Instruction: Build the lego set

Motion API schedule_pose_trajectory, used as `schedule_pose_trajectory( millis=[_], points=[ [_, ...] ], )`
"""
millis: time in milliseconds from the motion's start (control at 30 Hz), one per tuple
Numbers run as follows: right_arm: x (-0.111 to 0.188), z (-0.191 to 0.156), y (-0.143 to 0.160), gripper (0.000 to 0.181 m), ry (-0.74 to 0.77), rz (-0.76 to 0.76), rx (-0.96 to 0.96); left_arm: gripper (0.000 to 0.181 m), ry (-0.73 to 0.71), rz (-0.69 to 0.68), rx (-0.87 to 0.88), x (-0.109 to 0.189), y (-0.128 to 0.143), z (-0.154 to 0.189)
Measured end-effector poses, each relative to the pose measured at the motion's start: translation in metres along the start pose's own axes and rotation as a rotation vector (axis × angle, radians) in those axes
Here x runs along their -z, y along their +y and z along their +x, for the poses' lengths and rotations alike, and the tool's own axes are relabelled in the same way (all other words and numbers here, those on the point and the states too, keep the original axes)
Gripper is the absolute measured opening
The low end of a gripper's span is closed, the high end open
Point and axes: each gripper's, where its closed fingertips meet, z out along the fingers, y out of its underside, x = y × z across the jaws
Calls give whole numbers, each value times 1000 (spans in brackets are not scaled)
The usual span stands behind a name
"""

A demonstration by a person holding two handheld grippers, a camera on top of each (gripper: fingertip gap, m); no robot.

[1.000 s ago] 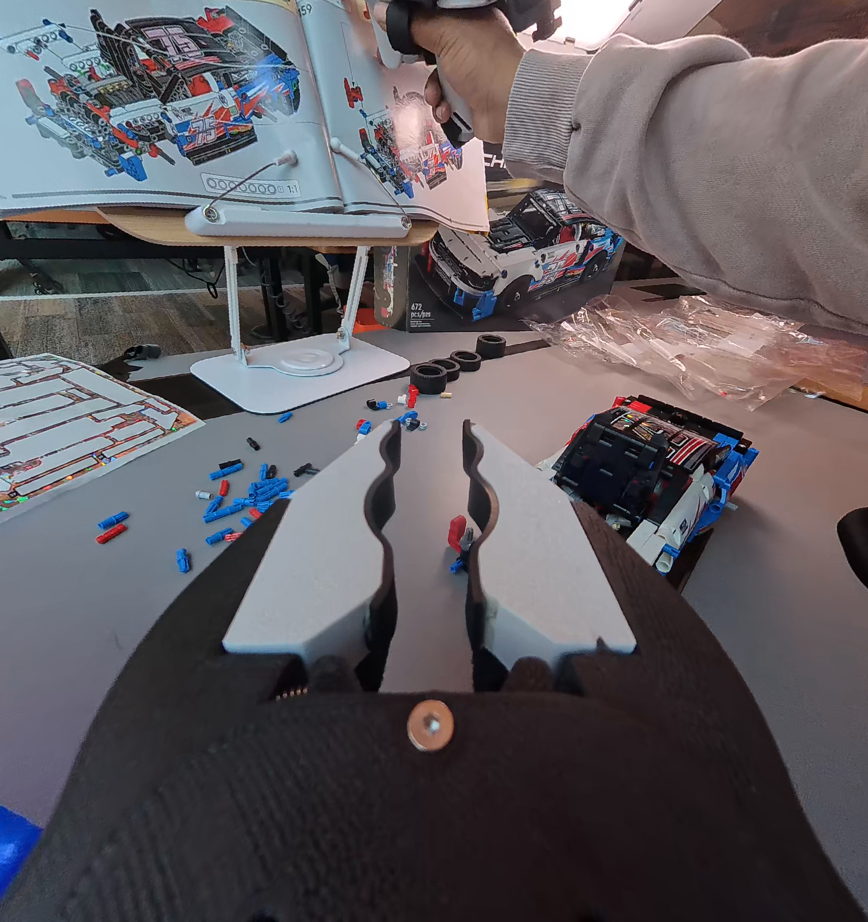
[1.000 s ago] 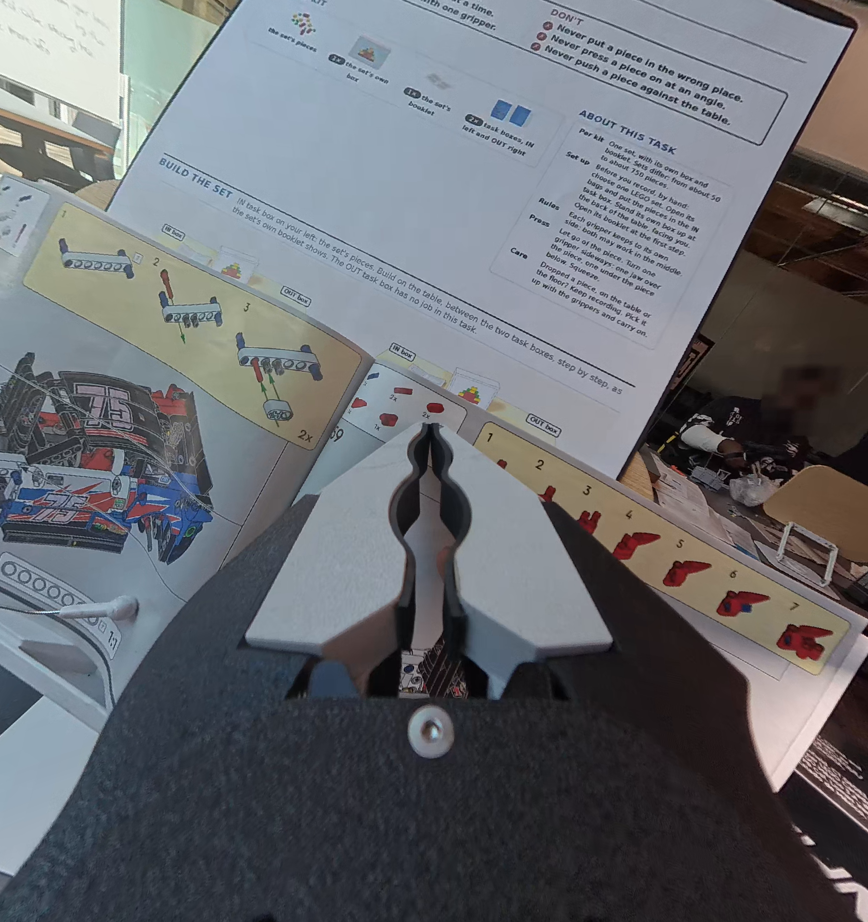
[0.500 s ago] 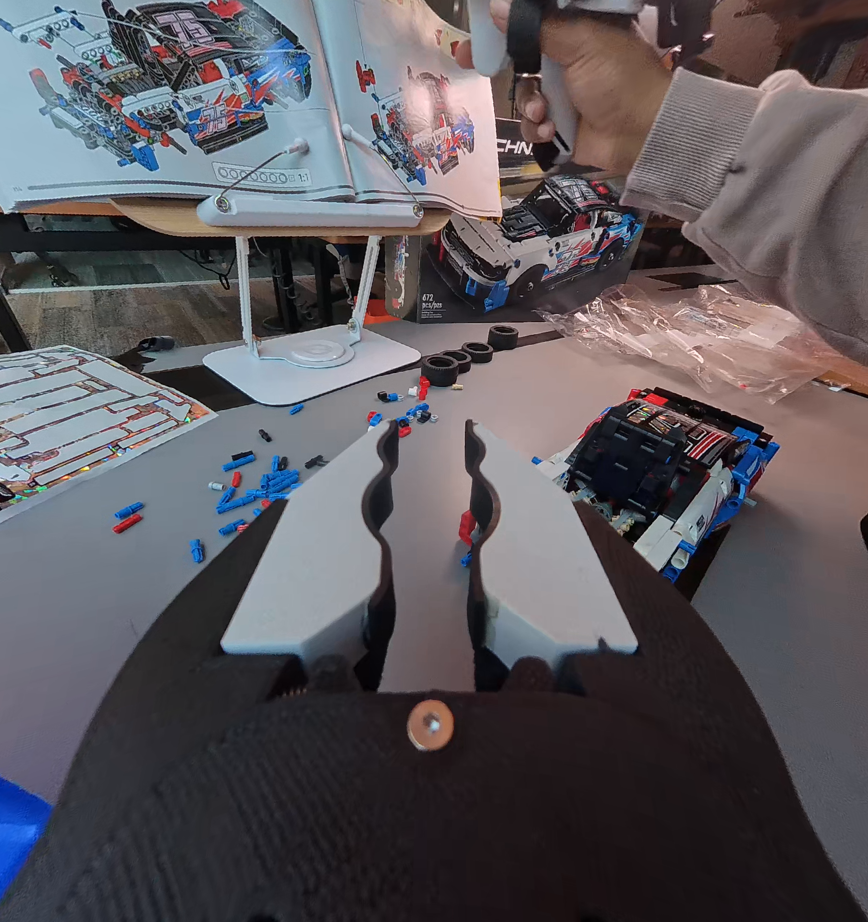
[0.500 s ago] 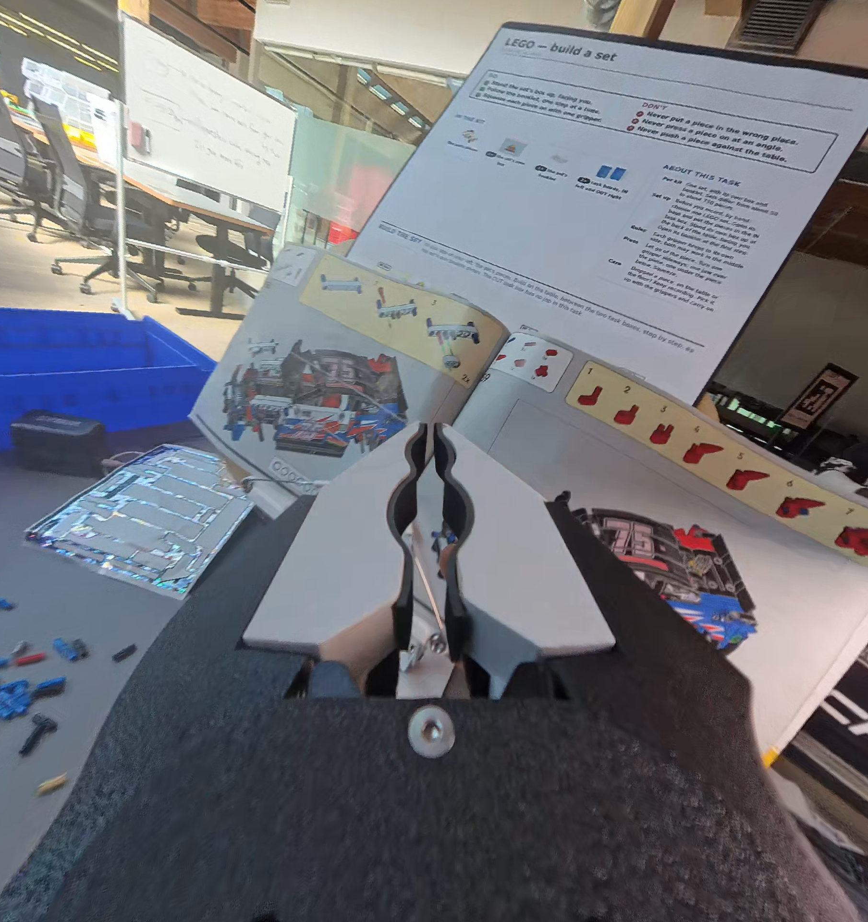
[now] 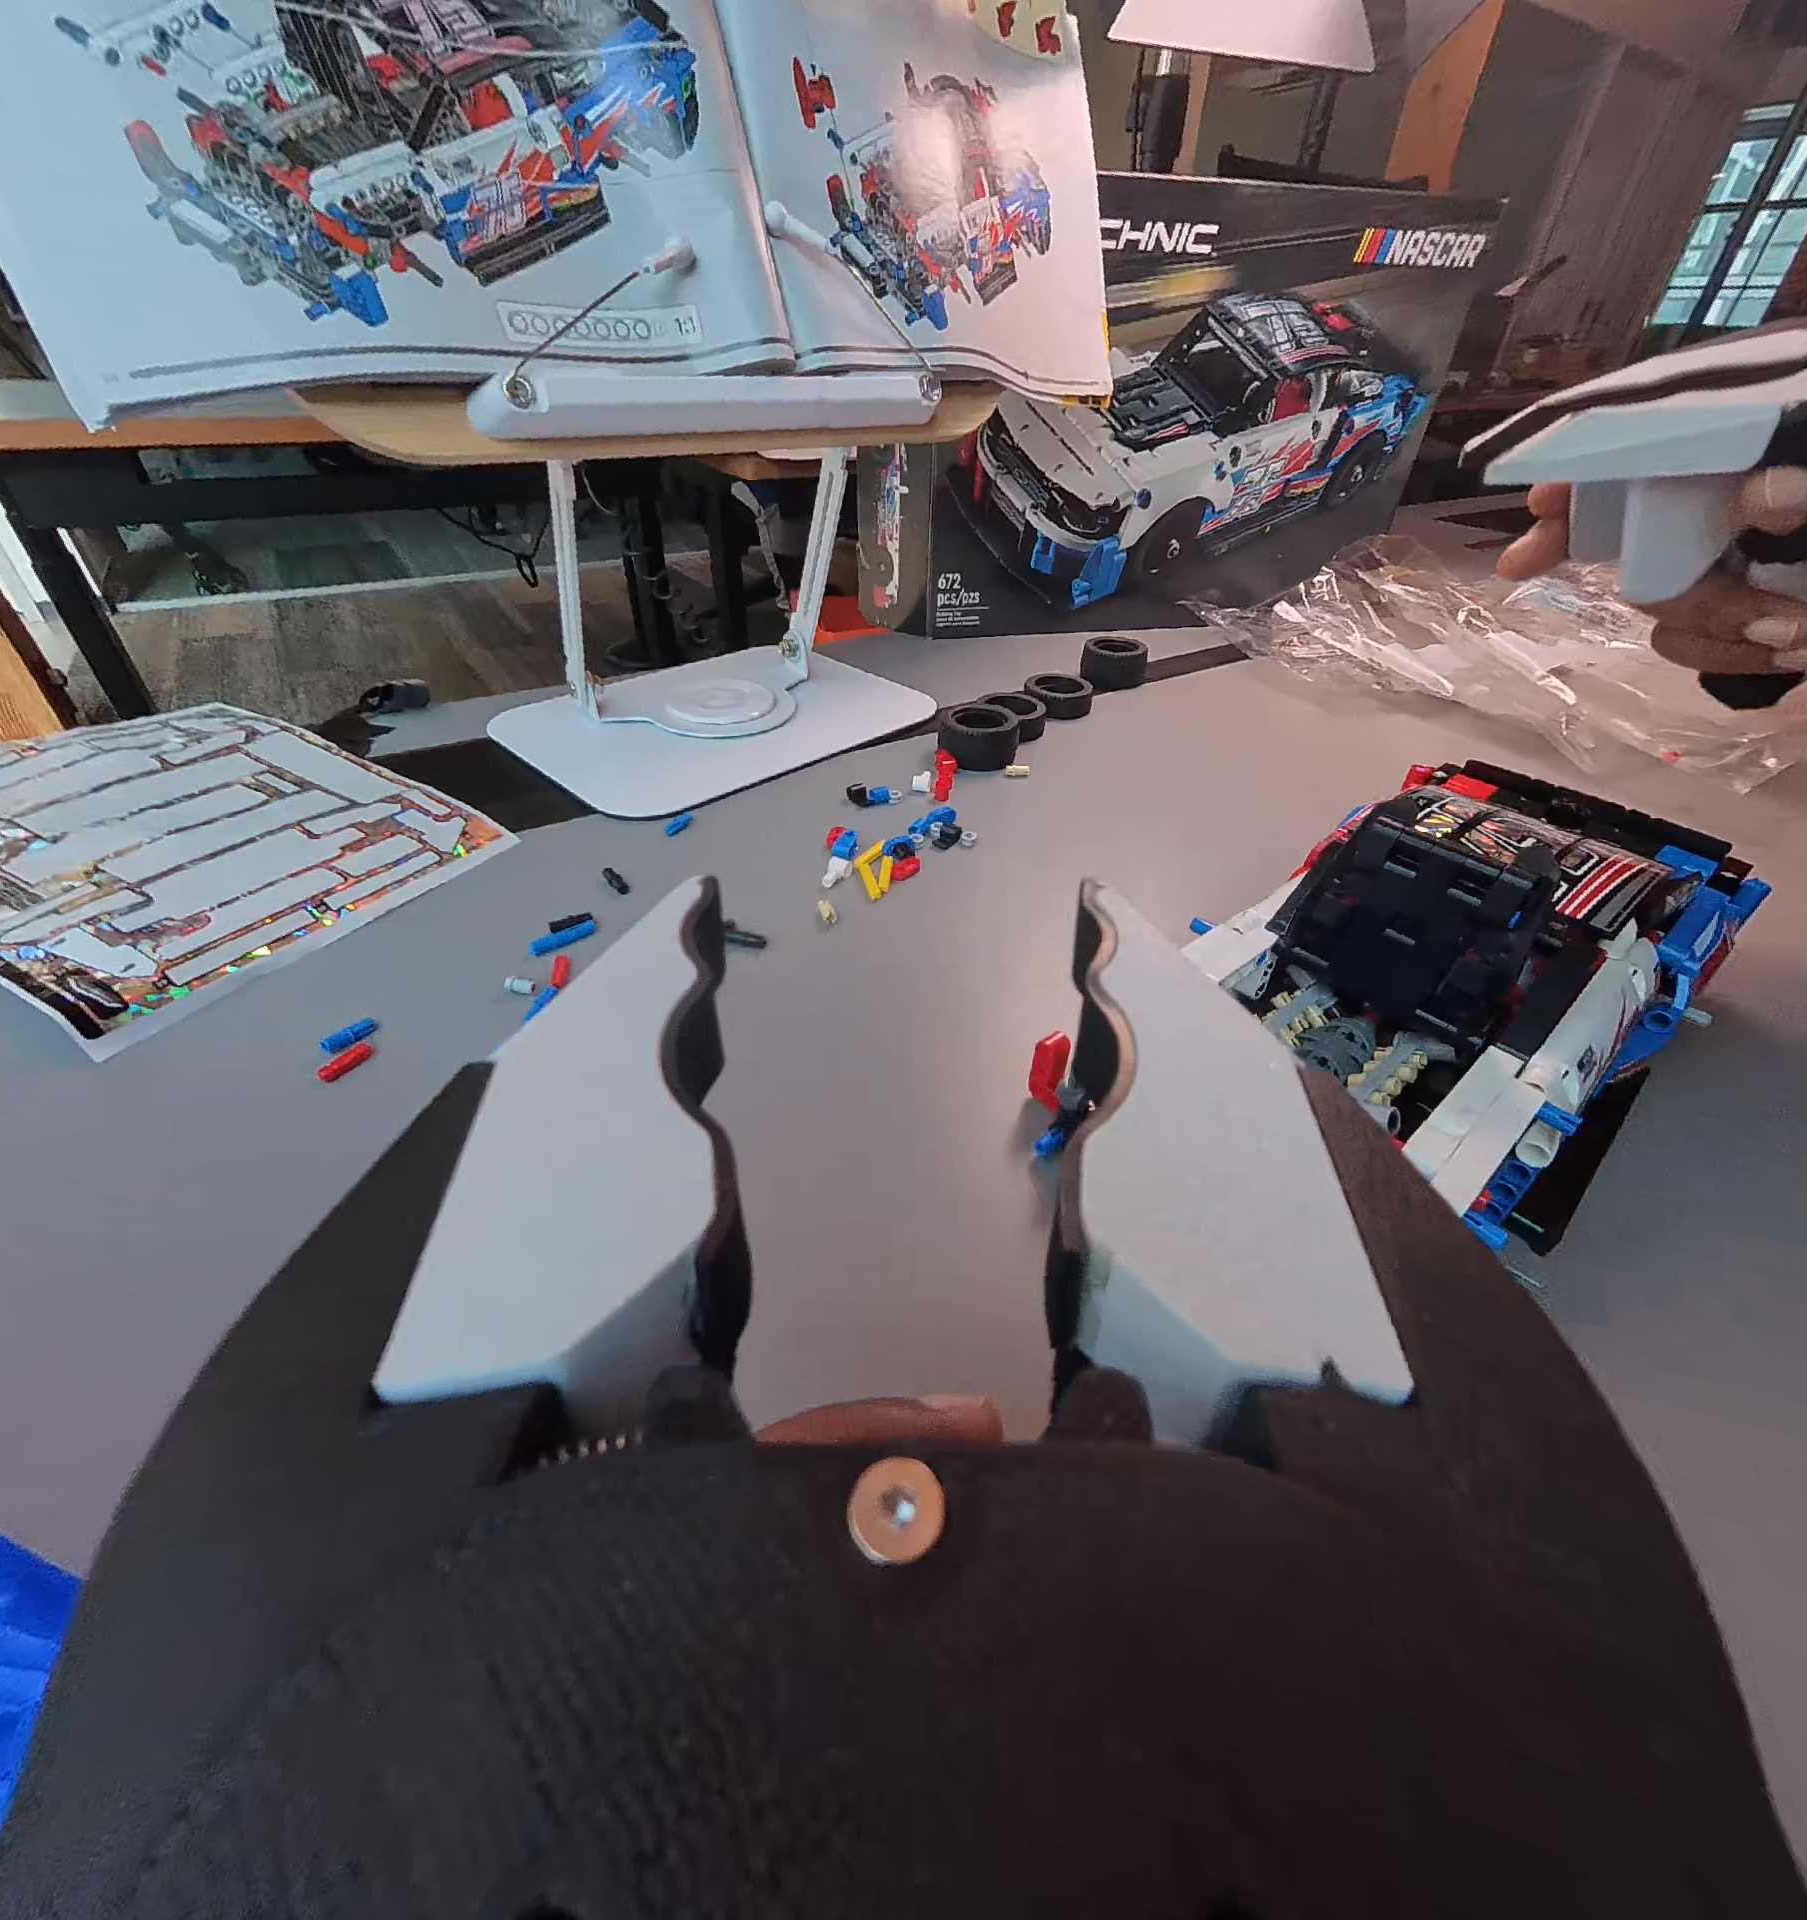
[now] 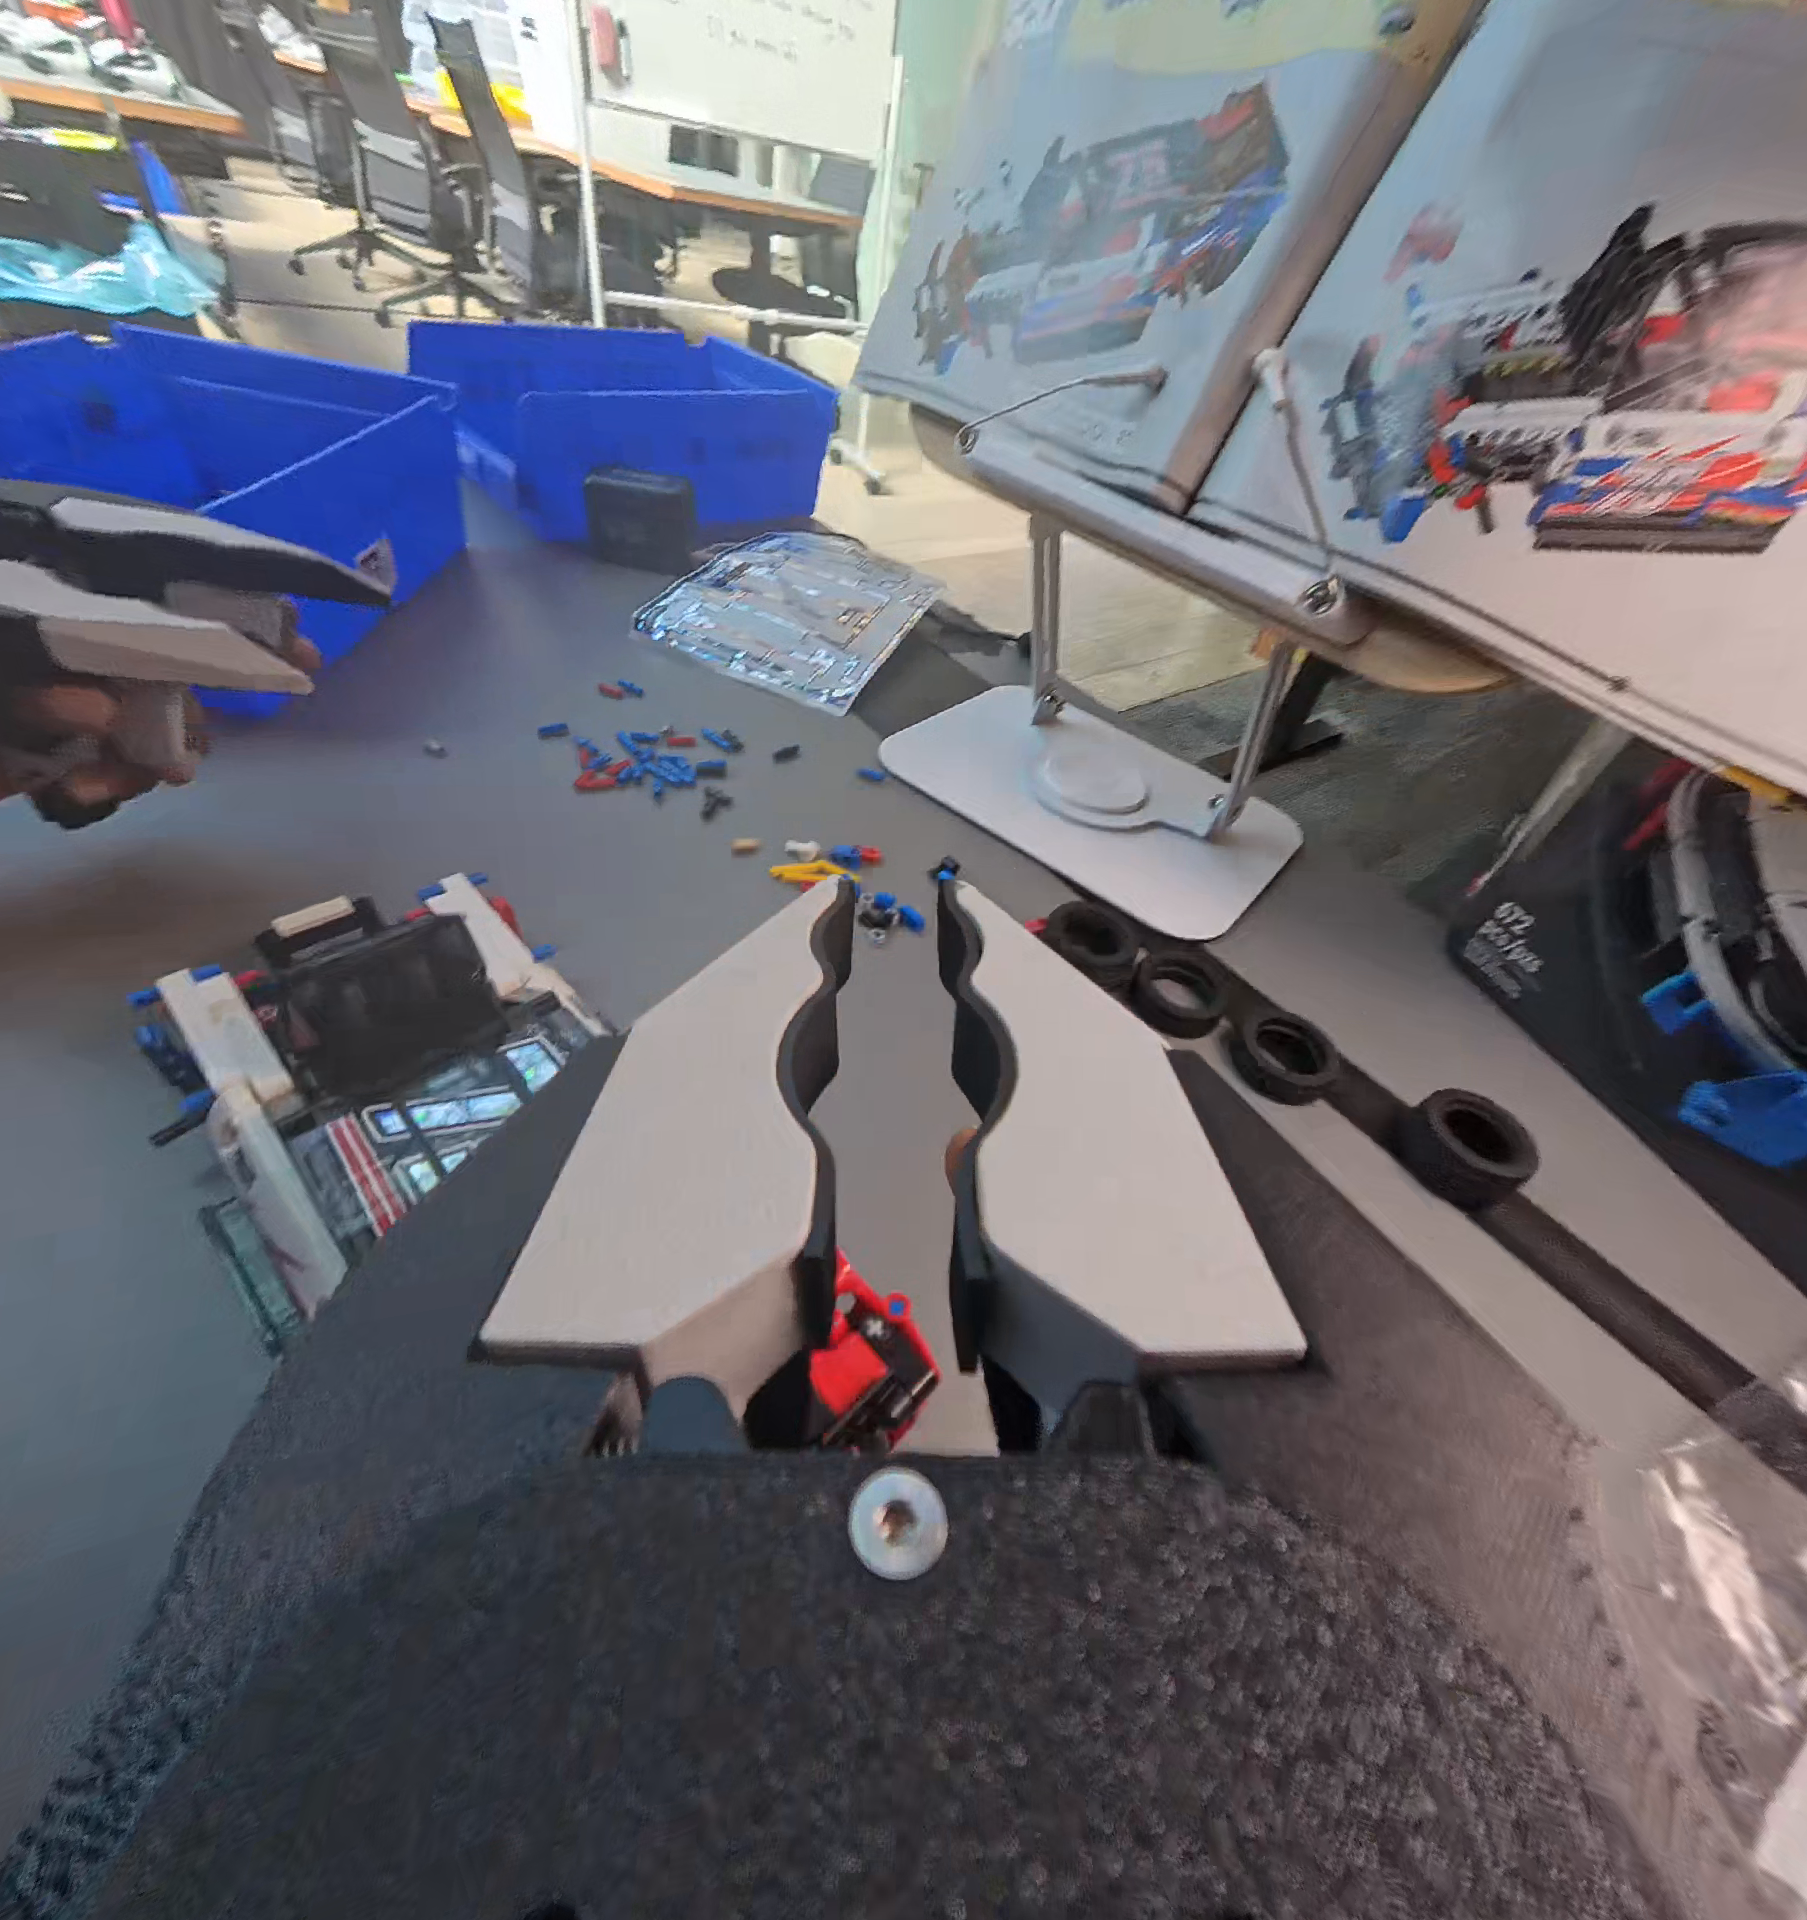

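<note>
My left gripper (image 5: 897,894) is open wide and empty, low over the grey table (image 5: 878,1195). A small red piece with a blue pin (image 5: 1050,1075) lies on the table just inside its right finger. The partly built race car (image 5: 1481,966) sits to the right of it. My right gripper (image 6: 896,888) is open by a narrow gap and holds nothing; it also shows at the far right in the left wrist view (image 5: 1481,457). The car (image 6: 359,1039) lies to its lower left. A red and black part (image 6: 868,1351) shows below its finger bases. The left gripper (image 6: 348,639) shows at the left.
The instruction booklet (image 5: 411,187) stands open on a white stand (image 5: 712,727). Behind are the set's box (image 5: 1242,416), several black tyres (image 5: 1034,701), loose small pieces (image 5: 878,842), a sticker sheet (image 5: 182,862) and plastic bags (image 5: 1450,634). Blue bins (image 6: 255,447) stand at the far left. Across from one pair of fingers to the other is roughly 25 cm.
My left gripper's jaws have opened much wider. My right gripper has come away from the booklet page, dropped to the right side of the table, and opened slightly.
</note>
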Motion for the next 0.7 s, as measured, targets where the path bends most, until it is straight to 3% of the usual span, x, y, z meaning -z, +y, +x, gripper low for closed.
schedule_pose_trajectory(
  millis=[33, 167, 333, 433, 533, 700],
  points=[
    [-2, -6, 10, 17, -51, -21, 3, 77, 10, -19, 15, -1, 2, 0],
    [-23, -15, 35, 19, -236, -91, 133, 90, 40, -60, -3, -4, 7, 7],
    [-95, -13, 44, 16, -453, -208, 191, 75, 54, -61, -45, -4, 9, 14],
    [-152, -10, 54, 6, -495, -302, 292, 60, 86, -99, -22, -4, 14, 18],
    [-197, -9, 75, 6, -539, -418, 392, 45, 82, -106, -22, -3, 18, 14],
    [-229, -11, 101, 10, -631, -563, 539, 37, 70, -119, 0, -3, 22, 8]
  ],
)
